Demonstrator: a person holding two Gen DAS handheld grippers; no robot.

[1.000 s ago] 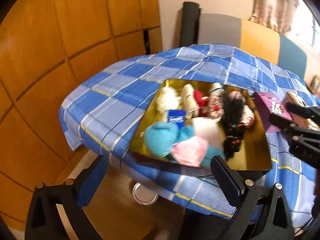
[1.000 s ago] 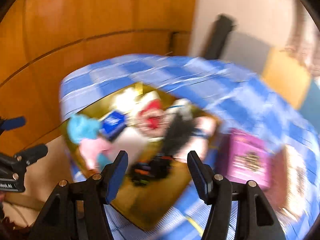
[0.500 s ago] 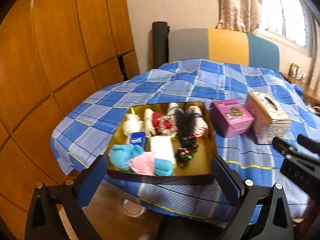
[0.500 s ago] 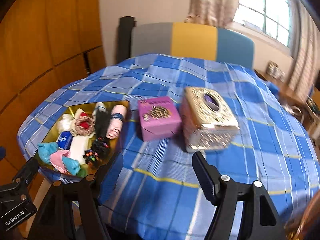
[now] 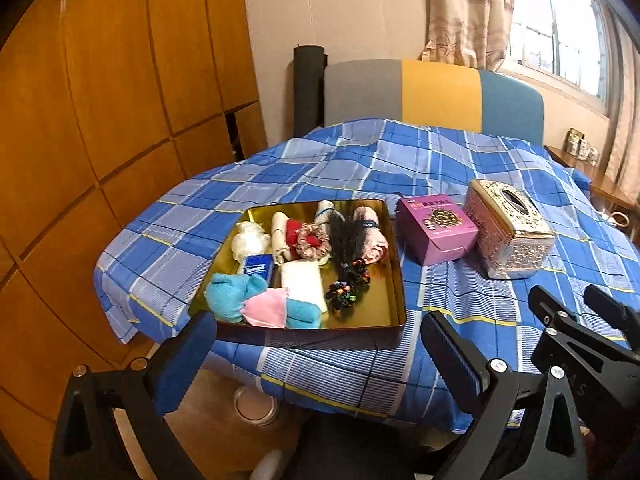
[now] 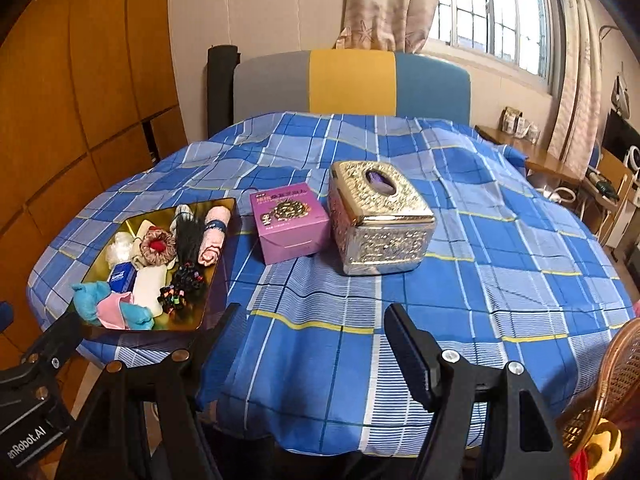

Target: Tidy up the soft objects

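Partly hidden tray [image 5: 394,280] rim behind left claw [image 5: 316,344], woven basket [image 6: 624,364] cut off.

The tray [image 5: 394,280] is glossy gold metal. The checked cloth [image 6: 480,260] looks matt and woven. The tissue box [image 6: 380,220] is shiny embossed metal.

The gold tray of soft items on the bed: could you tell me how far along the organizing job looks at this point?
Nothing looks sorted yet: the cloths, scrunchies and tissue pack all lie mixed in the gold tray. Nothing is in hand; the left gripper and right gripper hover open and empty short of the bed. All the sorting is left. The purple box and the ornate tissue box stand beside the tray, untouched.
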